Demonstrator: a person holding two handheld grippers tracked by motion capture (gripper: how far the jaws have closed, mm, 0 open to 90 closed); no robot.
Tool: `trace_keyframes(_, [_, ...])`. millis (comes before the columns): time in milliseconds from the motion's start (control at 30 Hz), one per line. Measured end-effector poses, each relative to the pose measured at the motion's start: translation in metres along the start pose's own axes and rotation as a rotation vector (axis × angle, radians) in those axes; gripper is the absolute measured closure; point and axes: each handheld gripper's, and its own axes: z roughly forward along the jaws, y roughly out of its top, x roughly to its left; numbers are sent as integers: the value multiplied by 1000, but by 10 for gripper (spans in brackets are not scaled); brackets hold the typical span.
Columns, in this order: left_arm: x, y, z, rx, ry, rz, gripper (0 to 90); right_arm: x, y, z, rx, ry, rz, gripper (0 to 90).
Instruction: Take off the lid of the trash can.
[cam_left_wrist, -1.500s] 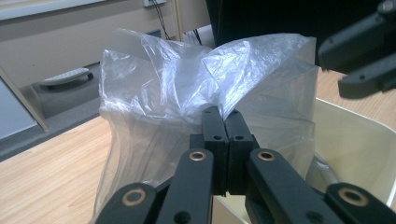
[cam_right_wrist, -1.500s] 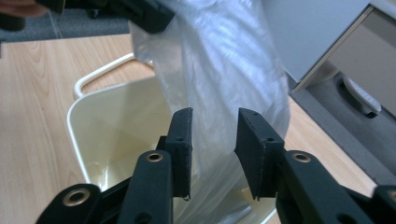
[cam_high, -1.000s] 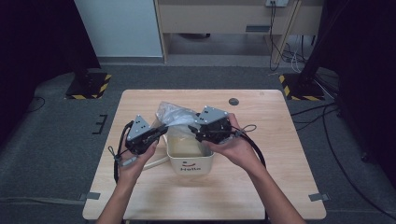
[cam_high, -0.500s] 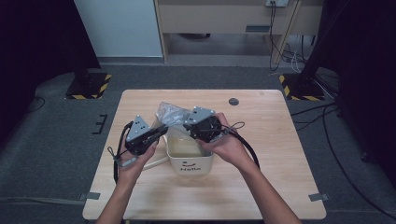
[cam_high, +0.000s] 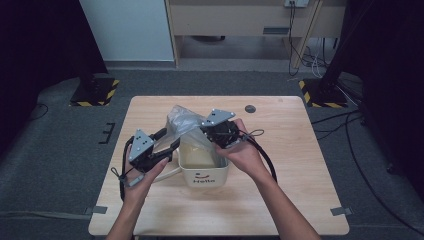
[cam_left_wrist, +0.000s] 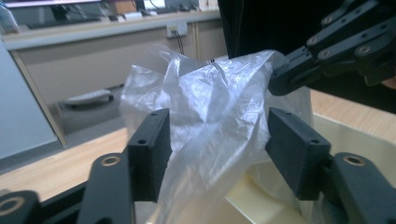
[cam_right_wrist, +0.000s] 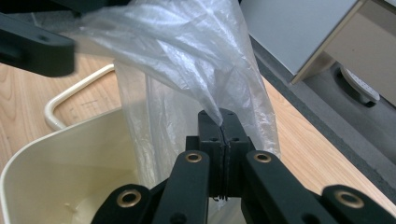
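**Clear bag held over the cream bin**

Here, at the middle of the wooden table (cam_high: 300, 200), stands a small cream-coloured bin (cam_high: 205, 175) with a face and the word "Hello" printed on the side that faces the person. A pale loop handle (cam_right_wrist: 70, 93) sticks out from it toward the table's left edge. Above the bin's open top a clear plastic bag (cam_high: 182, 122) is bunched up, its lower part hanging down inside against the bin's far wall.

The right gripper (cam_right_wrist: 223, 126) has just been closing, and its two black jaws now sit pressed flat together with a pinch of the bag's film caught between their tips; the film fans up and away from that pinch. In the high view this gripper (cam_high: 202, 127) sits over the bin's far right rim, the person's right hand (cam_high: 240, 152) wrapped around its body.

The left gripper (cam_left_wrist: 217, 149) has just been opening. Its jaws stand apart, one on each side of a crumpled fold of the bag; the film runs through the gap, and I cannot tell whether it brushes the pads. From above, this gripper (cam_high: 170, 140) lies just beside the bin's left rim, held in the left hand (cam_high: 145, 172).

A small dark round disc (cam_high: 250, 108) lies near the table's far edge, well apart from the bin.
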Motion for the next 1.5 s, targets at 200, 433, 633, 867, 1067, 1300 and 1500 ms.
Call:
trace_keyframes(200, [-3,0,-10,-44,4,-16,339,-3,0,1,-4,-12,16,900])
trace_keyframes(433, [-15,-1,-17,-52,-40,-8,367,-4,2,6,-6,-17,63,899])
trace_keyframes(633, [-23,-4,-12,-9,-86,-3,424,-8,3,7,-5,-30,90,899])
trace_keyframes(867, [-21,-13,5,72,-91,-20,463,-12,2,1,-27,-26,112,900])
trace_keyframes(1067, [-8,-16,14,81,-70,-65,461,-10,1,-7,-46,-18,106,900])
trace_keyframes(1300, [2,-17,22,69,-91,-118,398,-9,-2,-16,-72,6,115,900])
trace_keyframes(1500, [6,-16,28,58,-96,-137,351,-4,-5,-21,-82,21,108,900])
